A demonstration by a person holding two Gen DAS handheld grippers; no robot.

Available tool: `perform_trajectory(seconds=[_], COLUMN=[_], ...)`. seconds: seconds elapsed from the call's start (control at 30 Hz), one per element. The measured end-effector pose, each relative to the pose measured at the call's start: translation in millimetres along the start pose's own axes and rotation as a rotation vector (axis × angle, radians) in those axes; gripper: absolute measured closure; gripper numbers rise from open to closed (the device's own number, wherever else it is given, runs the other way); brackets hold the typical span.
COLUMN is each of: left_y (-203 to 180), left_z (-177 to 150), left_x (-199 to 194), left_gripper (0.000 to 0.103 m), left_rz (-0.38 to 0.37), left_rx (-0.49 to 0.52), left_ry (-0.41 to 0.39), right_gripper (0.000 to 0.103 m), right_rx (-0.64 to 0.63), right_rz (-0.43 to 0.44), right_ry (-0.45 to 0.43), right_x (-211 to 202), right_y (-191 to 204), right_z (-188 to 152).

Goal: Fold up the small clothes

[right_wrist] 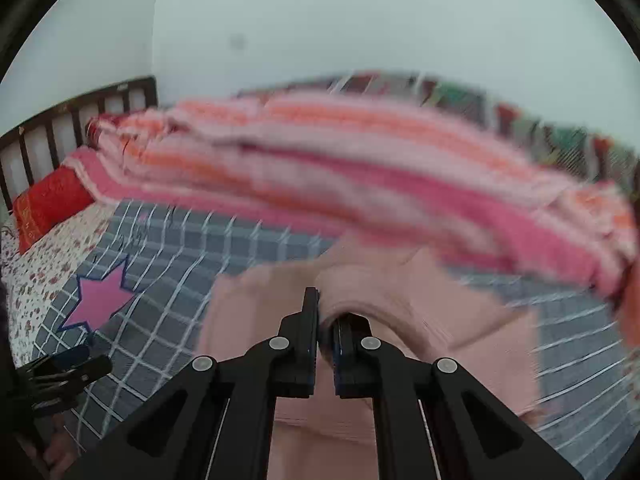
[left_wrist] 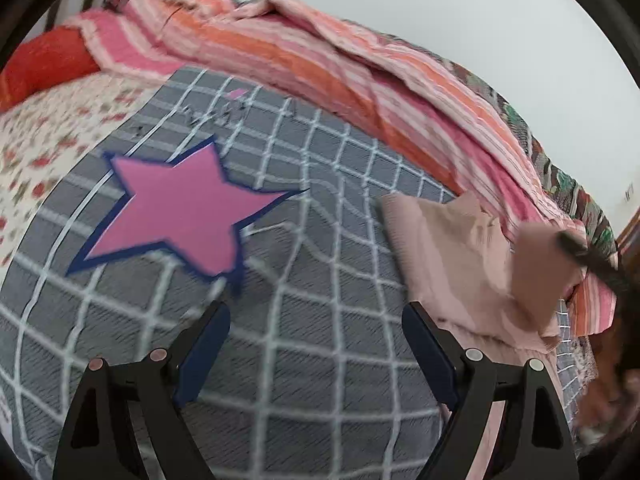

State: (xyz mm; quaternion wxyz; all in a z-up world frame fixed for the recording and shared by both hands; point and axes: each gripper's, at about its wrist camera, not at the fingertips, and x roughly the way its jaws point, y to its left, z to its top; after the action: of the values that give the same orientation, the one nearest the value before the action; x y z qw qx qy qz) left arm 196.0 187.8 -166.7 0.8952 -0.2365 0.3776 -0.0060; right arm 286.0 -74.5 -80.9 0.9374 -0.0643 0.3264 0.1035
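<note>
garment [right_wrist: 460, 300] edges blurred, partly hidden

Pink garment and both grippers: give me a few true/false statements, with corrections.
1. The right gripper is shut on the pink garment. True.
2. The left gripper holds a corner of the garment. False: its jaws stand open with nothing between them, over the grey checked blanket.
3. The pink star has a dark blue border. True.
4. The garment lies on top of the star. False: it is apart from the star, off to its right.
5. The striped quilt is blue and green. False: it is striped pink, orange and white.
</note>
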Motion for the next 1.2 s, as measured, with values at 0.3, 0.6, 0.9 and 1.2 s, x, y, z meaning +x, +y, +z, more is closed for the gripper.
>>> perform_trajectory(seconds=[0.3, 0.6, 0.9, 1.2], left_y=[-26, -108, -196, -149], left_z=[-14, -20, -13, -9], left_x=[-5, 30, 86, 78], left_gripper=[0.016, 0.016, 0.016, 0.027], left_rz=[-0.015, -0.168, -0.085, -0.061], left_rx=[0.109, 0.213, 0.240, 0.073], left_ry=[0.048, 0.109, 0.139, 0.073], right_gripper=[0.037, 0.024, 0.024, 0.047], right_rx=[0.021, 0.057, 0.203, 0.364], right_rz=[0.123, -0.163, -0.218, -0.116], right_ry=[0.032, -0.011, 0.125, 0.166], right_x=[4, -45, -16, 18], right_y=[-9, -143, -221, -257], right_z=[-36, -87, -120, -120])
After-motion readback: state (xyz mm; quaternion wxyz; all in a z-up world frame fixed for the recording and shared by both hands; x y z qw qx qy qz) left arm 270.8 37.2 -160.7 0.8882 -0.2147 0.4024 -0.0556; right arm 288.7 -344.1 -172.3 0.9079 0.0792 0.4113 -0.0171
